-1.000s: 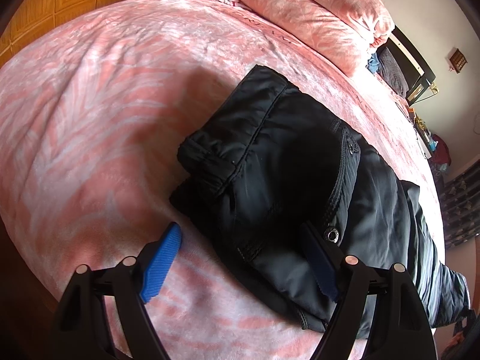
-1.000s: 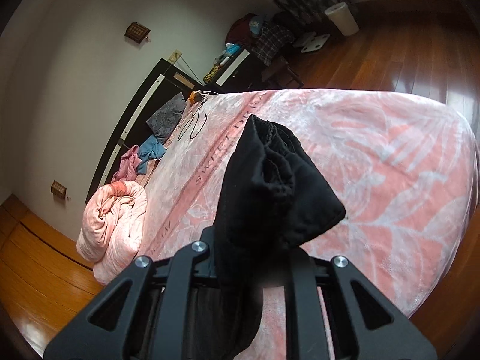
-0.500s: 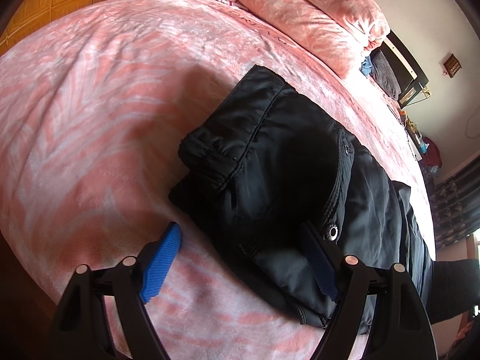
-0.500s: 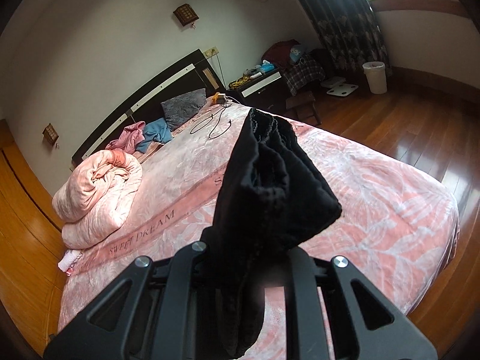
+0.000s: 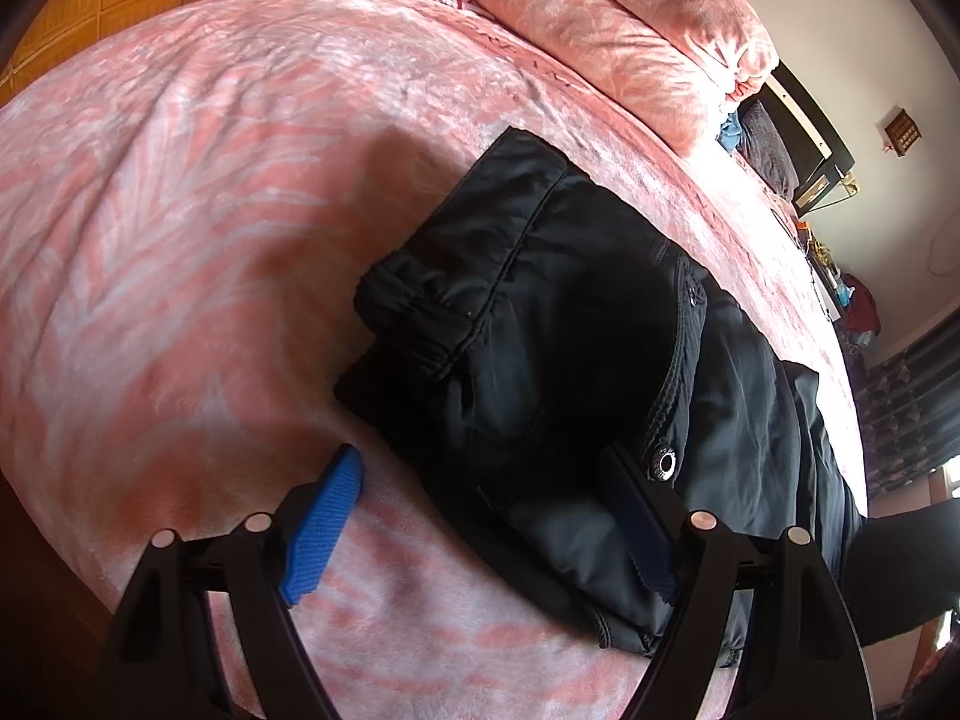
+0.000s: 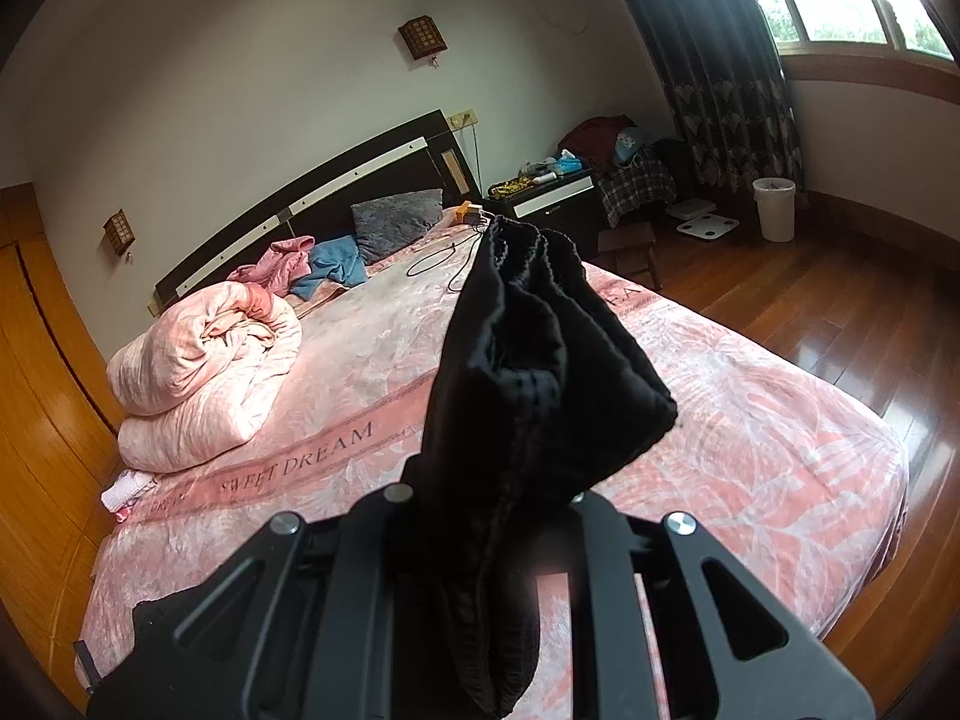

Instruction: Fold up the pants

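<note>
Bedspread [image 5: 198, 192]: pink with a pale leaf print, covering the whole bed; in the right wrist view a band across it reads "SWEET DREAM".
Left gripper [image 5: 480, 516]: pointing steeply down at the near edge of the bed, jaws spread wide, nothing pinched.
Left pad [image 5: 324, 531]: blue, ribbed, over bare bedspread, beside the edge of the pants.
Right pad [image 5: 639, 531]: dark blue, over the pants by a metal snap [image 5: 665, 464]; whether it touches the cloth, I cannot tell.
Pants [image 5: 576, 360]: black, lying on the bedspread with the waistband end towards the left gripper, one layer folded over another; the legs run off to the right of the left wrist view.
Pants end [image 6: 528, 372]: bunched black cloth standing up out of the right gripper, lifted above the bed.
Right gripper [image 6: 498, 516]: jaws pressed together on the bunched cloth, fingertips hidden by it.
Quilt [image 6: 204, 366]: pink, rolled up at the far left of the bed, well apart from the pants.
Headboard [image 6: 312, 204]: dark with pale strips; a grey pillow [image 6: 396, 222] and pink and blue clothes lie below it.
Nightstand [image 6: 549, 198]: dark, cluttered, just right of the headboard.
Bin [image 6: 774, 207]: white, on the wood floor under the curtain.
</note>
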Available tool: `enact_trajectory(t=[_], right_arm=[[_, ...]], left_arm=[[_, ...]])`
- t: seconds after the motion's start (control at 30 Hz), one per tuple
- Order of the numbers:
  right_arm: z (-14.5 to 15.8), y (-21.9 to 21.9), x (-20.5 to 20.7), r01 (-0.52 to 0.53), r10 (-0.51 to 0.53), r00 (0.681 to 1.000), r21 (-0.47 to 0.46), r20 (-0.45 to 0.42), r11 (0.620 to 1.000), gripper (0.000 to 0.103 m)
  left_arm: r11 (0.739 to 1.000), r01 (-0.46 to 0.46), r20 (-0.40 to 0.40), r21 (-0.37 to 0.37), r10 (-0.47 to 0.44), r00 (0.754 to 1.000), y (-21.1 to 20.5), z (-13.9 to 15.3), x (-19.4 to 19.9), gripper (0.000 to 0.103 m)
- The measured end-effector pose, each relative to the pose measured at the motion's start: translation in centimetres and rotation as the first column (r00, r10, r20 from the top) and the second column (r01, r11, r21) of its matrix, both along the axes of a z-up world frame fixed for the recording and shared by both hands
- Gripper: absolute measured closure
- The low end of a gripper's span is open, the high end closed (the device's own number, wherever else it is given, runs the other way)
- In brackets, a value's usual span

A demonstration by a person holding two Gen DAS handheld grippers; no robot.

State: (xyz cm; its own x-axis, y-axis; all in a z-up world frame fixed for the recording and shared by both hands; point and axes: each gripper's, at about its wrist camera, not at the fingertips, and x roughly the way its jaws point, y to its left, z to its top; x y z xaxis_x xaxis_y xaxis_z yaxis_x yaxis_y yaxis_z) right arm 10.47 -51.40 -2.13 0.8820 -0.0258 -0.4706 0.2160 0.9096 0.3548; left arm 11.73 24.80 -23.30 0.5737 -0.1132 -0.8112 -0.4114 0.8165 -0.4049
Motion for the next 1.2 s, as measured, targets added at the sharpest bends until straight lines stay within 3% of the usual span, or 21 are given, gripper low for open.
enact_trajectory(t=[1.2], right_arm=[[1.8,5.7,0.7,-0.105,0.122,0.991,-0.225,0.062,0.969,0.091]], left_arm=[[0.999,0.009,-0.039,0.044,-0.008,0.999,-0.4,-0.3,1.2,0.018]])
